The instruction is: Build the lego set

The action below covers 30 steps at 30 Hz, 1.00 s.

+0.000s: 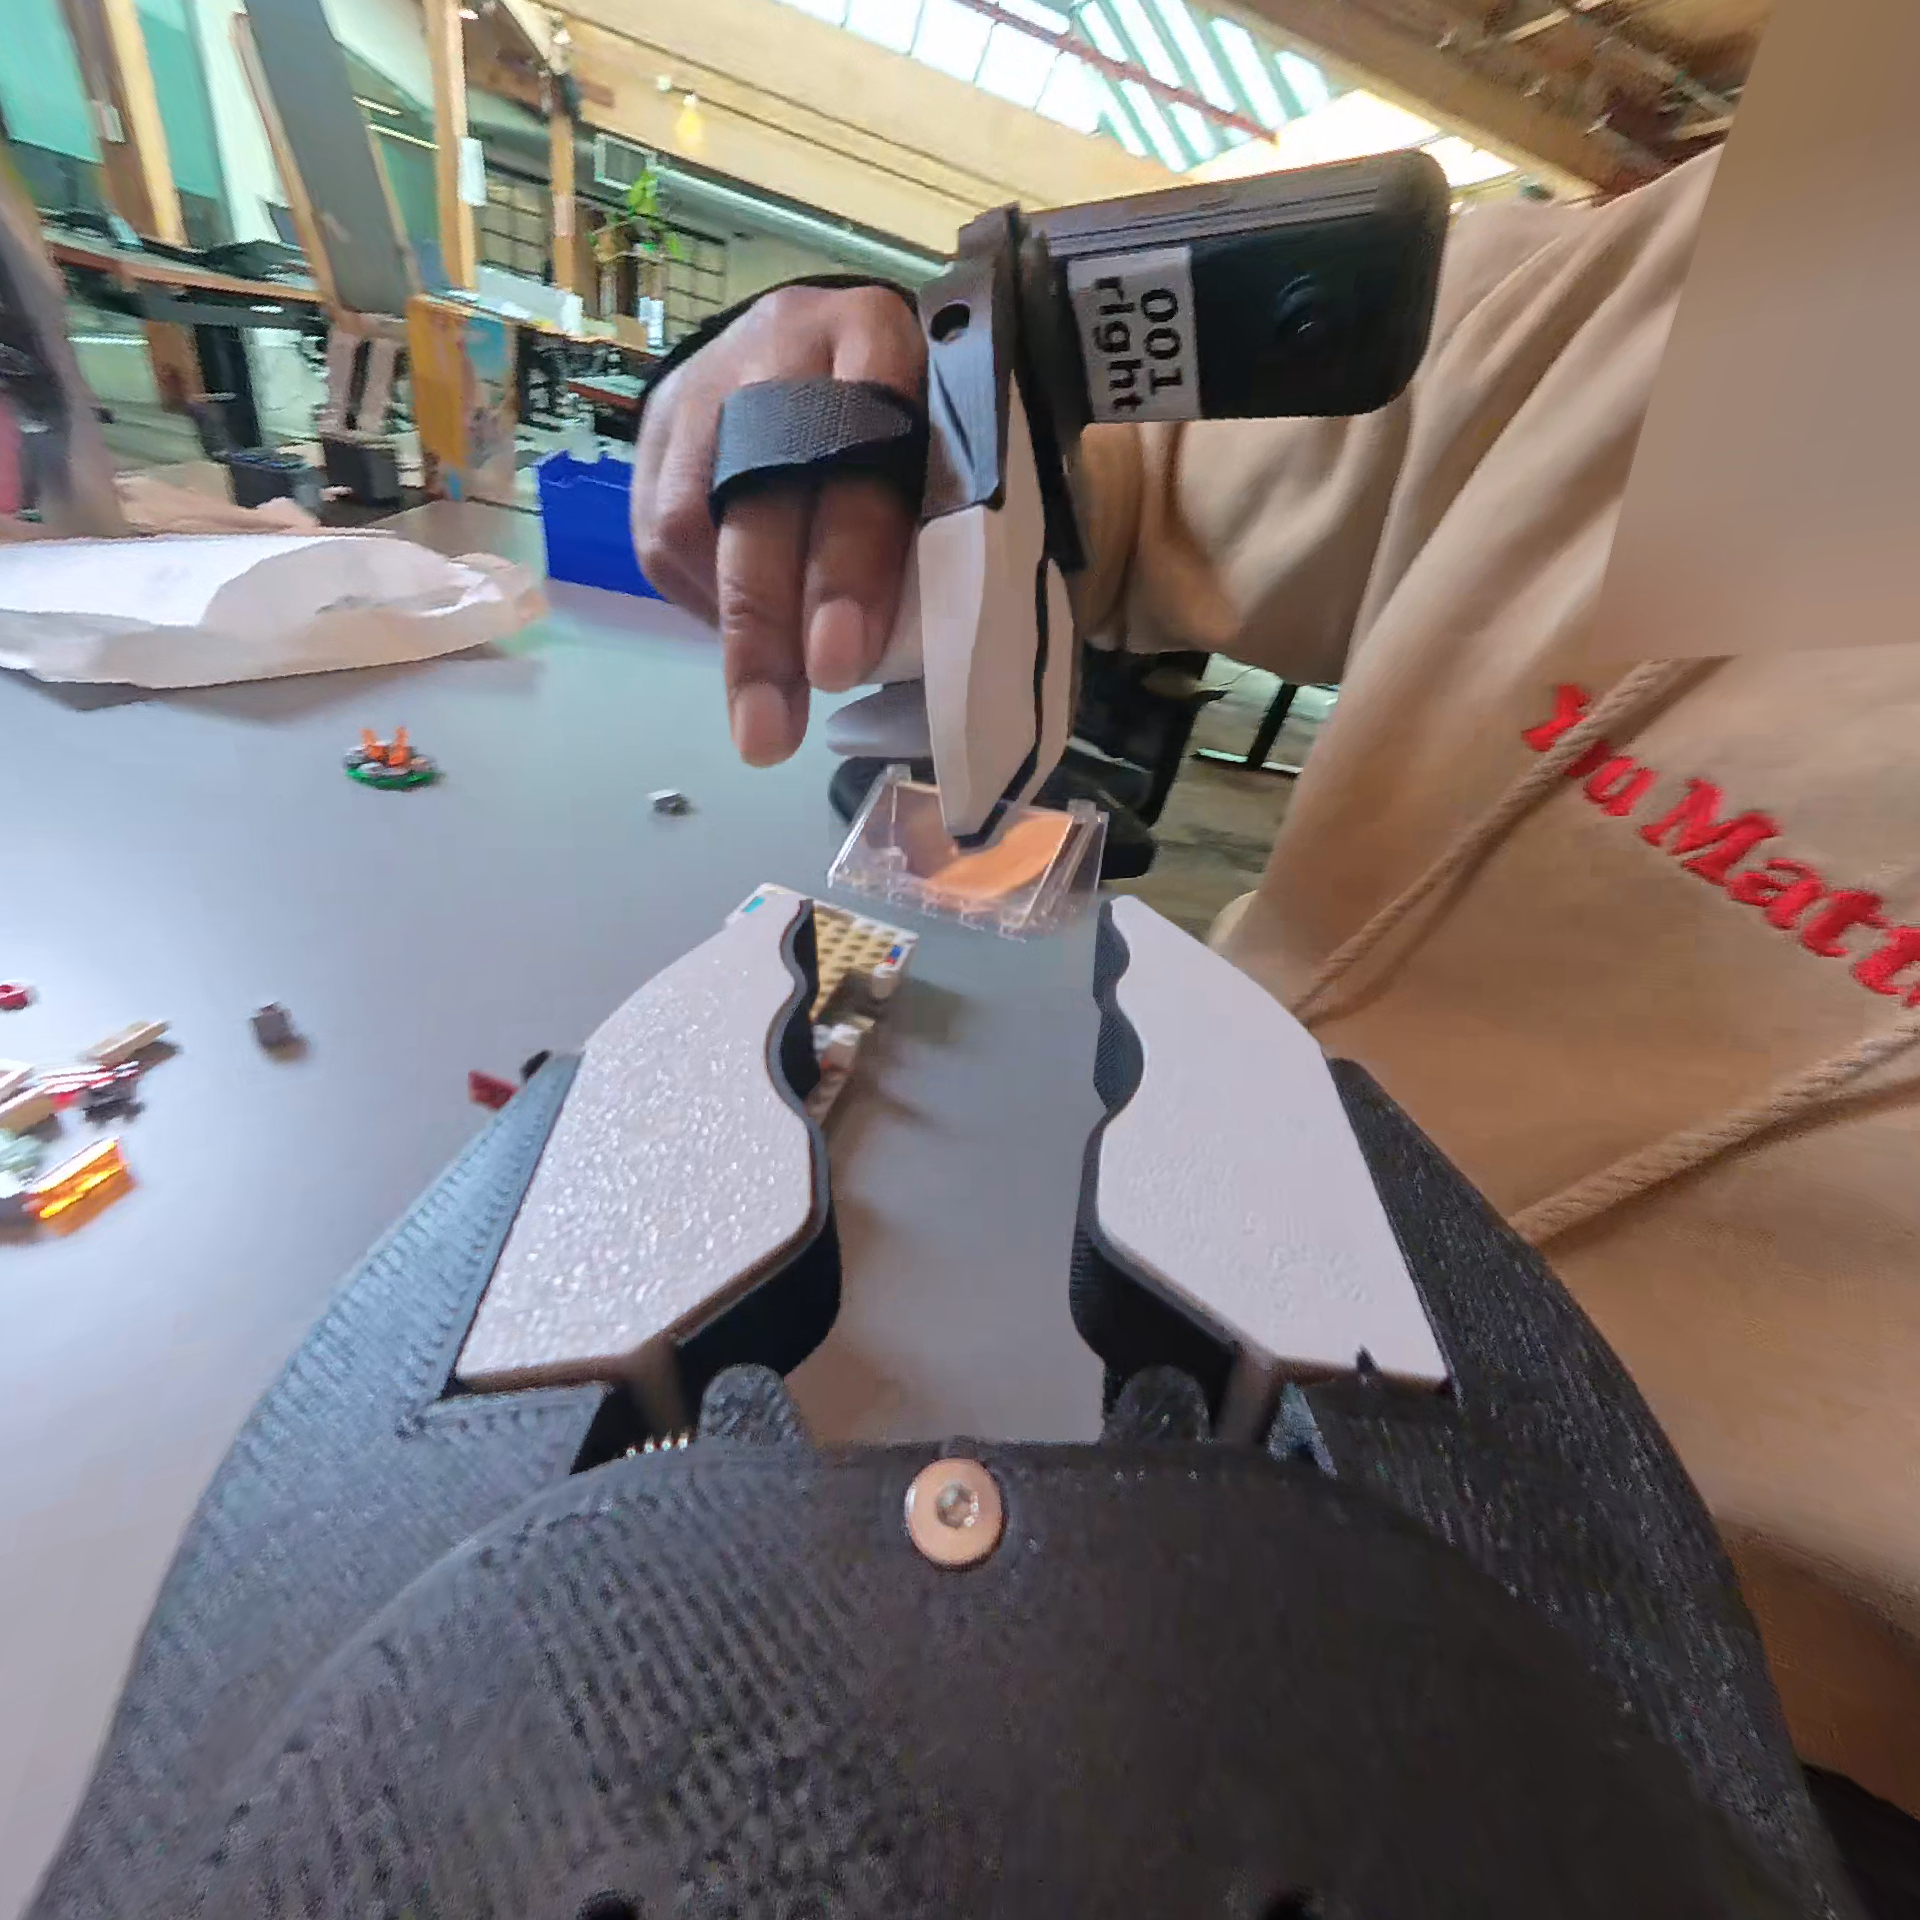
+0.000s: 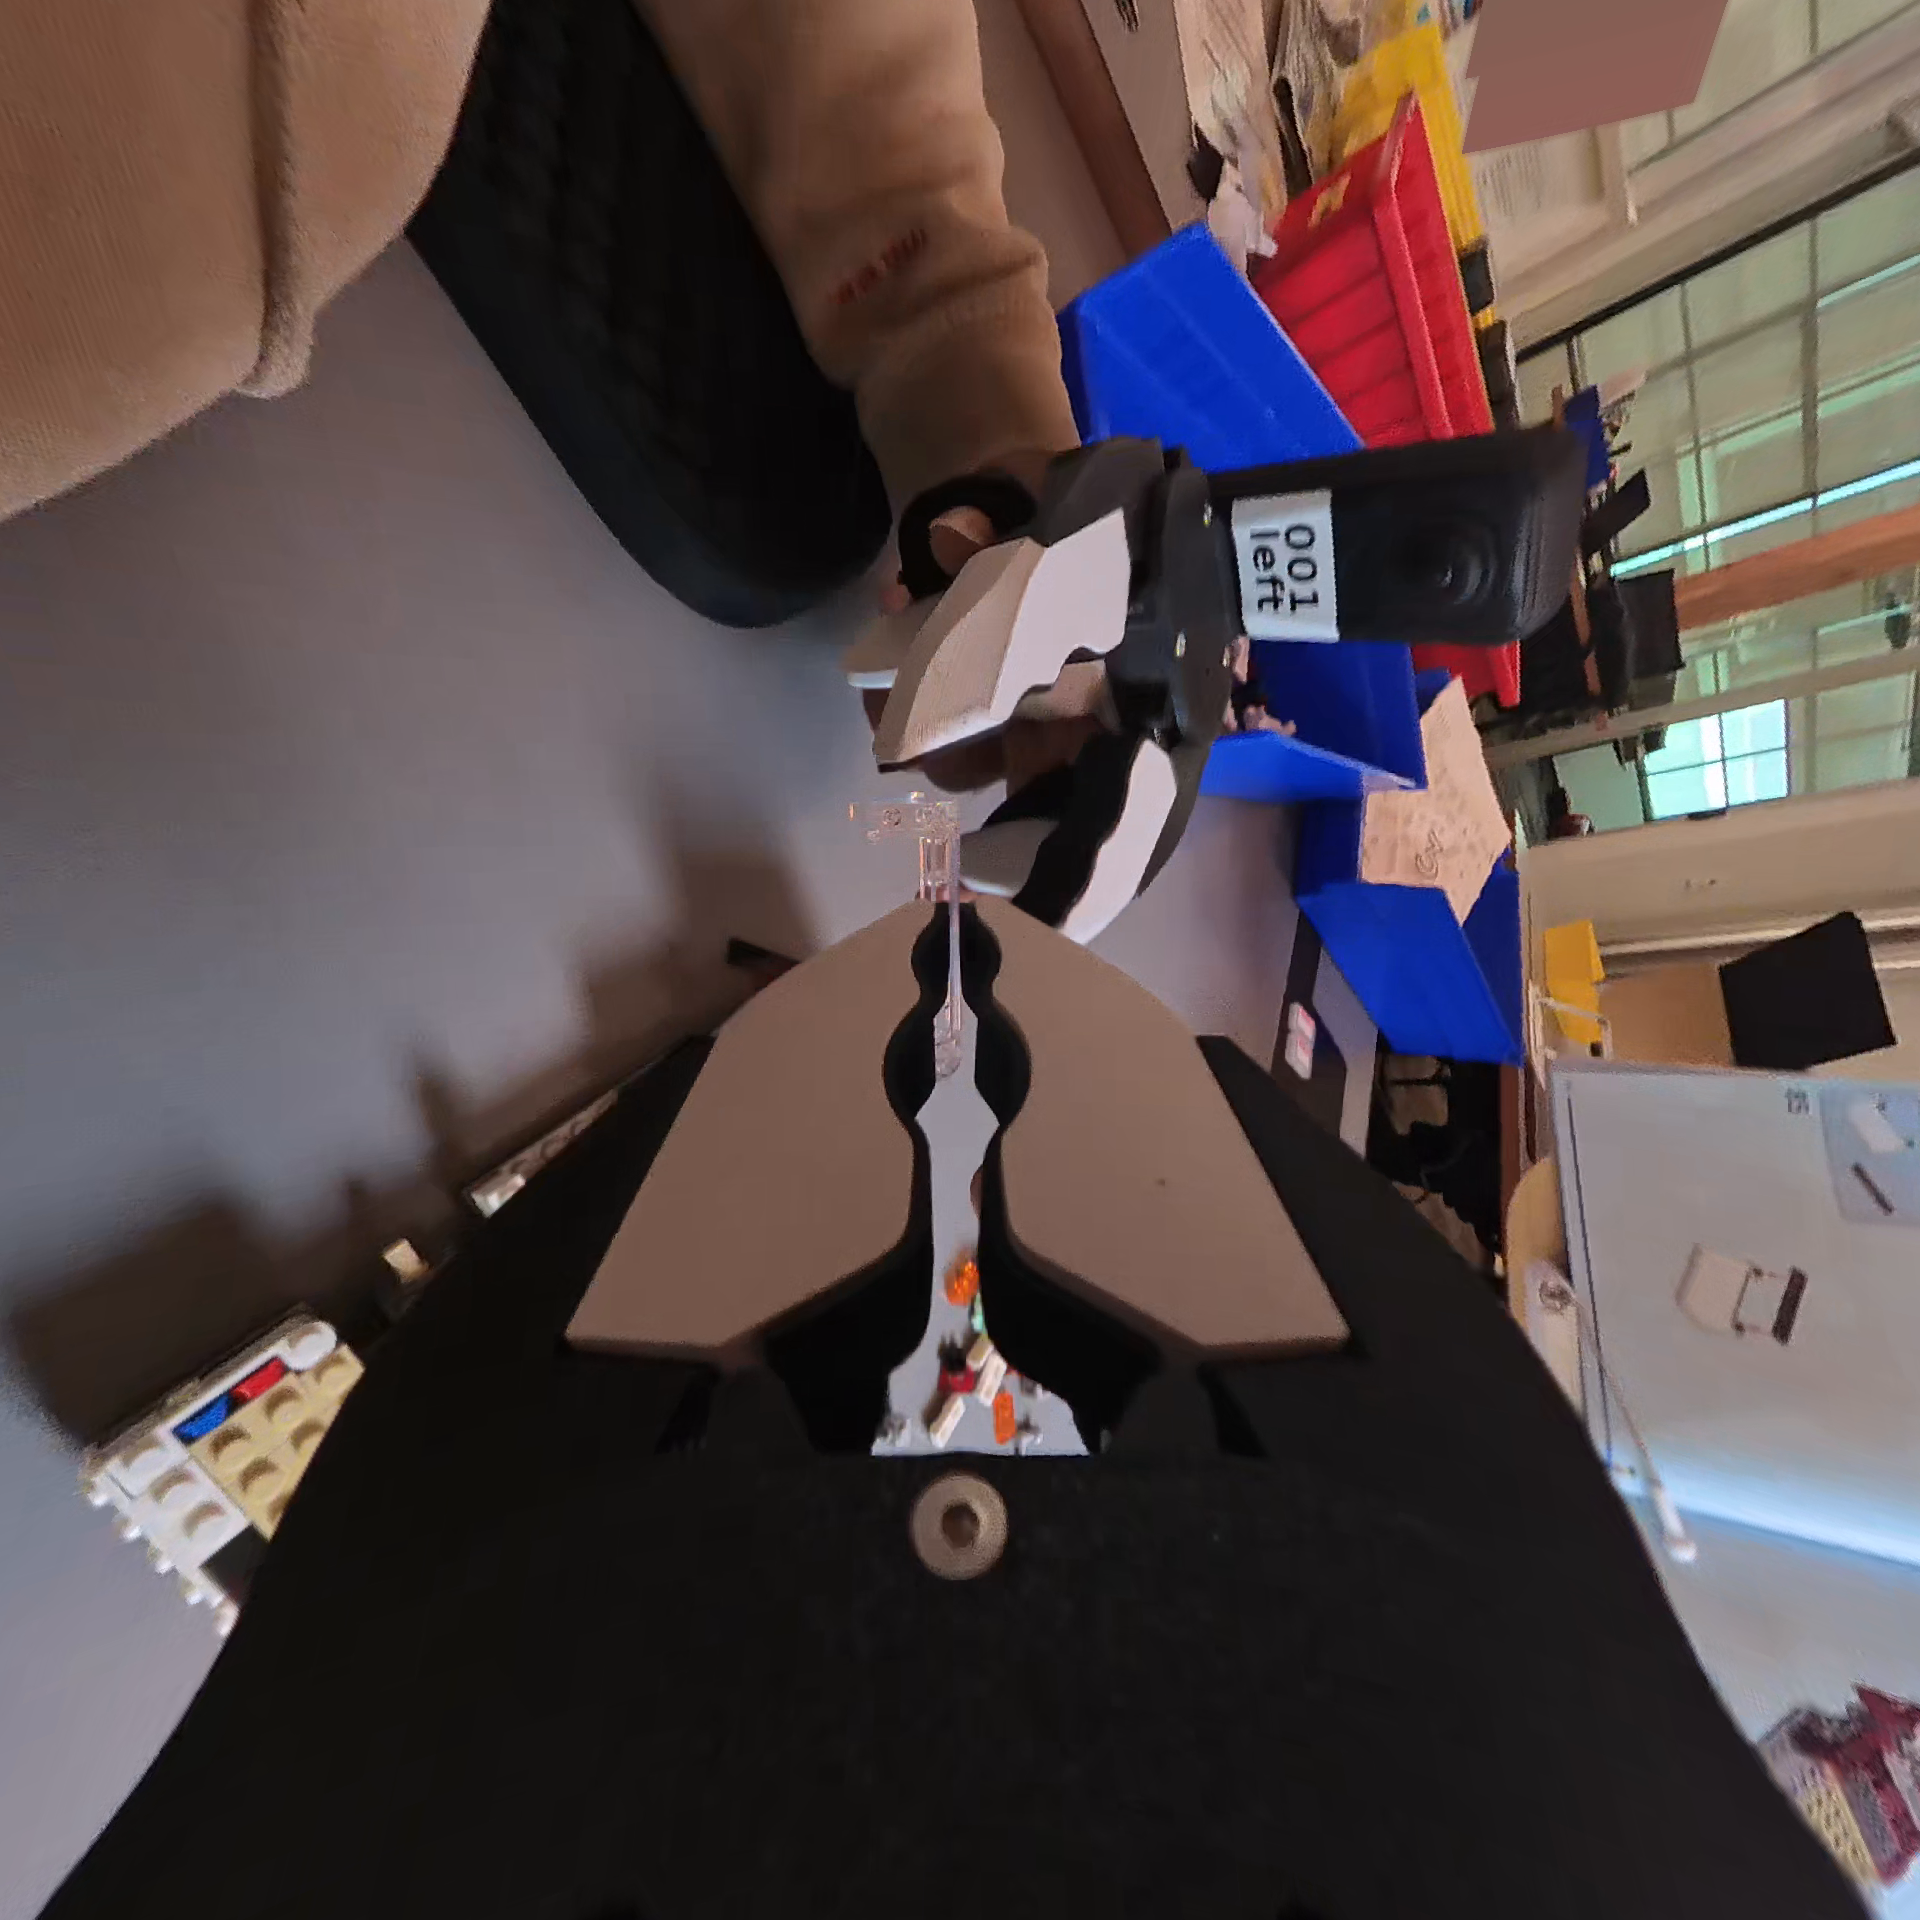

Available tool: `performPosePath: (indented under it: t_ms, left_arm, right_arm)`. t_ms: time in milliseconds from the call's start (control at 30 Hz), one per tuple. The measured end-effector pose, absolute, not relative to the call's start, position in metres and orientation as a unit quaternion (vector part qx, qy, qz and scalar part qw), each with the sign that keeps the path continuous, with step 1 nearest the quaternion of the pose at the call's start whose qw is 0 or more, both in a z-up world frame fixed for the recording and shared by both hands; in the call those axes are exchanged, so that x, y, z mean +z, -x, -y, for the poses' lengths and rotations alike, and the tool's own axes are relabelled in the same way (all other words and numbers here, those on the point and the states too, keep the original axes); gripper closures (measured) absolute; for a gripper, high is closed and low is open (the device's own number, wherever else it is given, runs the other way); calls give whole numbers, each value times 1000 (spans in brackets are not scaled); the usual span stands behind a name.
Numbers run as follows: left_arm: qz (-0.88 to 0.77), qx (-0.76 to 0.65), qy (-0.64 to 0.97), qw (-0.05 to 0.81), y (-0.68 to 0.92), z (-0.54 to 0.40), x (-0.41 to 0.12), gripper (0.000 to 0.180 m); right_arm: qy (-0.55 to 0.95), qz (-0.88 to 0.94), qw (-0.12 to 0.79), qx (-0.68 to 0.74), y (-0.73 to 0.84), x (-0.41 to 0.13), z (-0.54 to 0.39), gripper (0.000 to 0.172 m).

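Two grippers were in play. My right gripper had its fingers pinched together on a clear plastic piece, held just above the grey table — pads pressing the thin pane from both sides. My left gripper stood with its fingers apart and nothing between them, just near of the clear piece; a tan-and-white brick model lay on the table by its left finger. So the clear piece was lifted but not joined to the model. Counted: one clear piece, one model, one round green piece farther left, and a loose scatter of small bricks at the left edge — too blurred to count.
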<state>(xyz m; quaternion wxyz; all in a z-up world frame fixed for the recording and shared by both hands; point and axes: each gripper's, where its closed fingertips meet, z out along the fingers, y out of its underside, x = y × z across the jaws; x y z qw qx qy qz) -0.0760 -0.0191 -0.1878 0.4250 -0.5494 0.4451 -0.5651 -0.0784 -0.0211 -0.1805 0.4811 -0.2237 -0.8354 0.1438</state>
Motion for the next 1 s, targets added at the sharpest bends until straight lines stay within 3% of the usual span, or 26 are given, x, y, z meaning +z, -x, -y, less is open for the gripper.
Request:
performPosePath:
  t_ms: [267,700,1000]
  left_arm:
    - [-493,-589,516,380,70,50,-188,125]
    - [-471,-521,542,462,74,21,-185,126]
    - [-473,-532,542,447,72,25,-189,126]
  right_arm:
    - [181,849,468,169,91,-179,50,170]
    - [362,777,462,225,78,-165,18,157]
    - [313,817,451,178,85,-179,26,161]
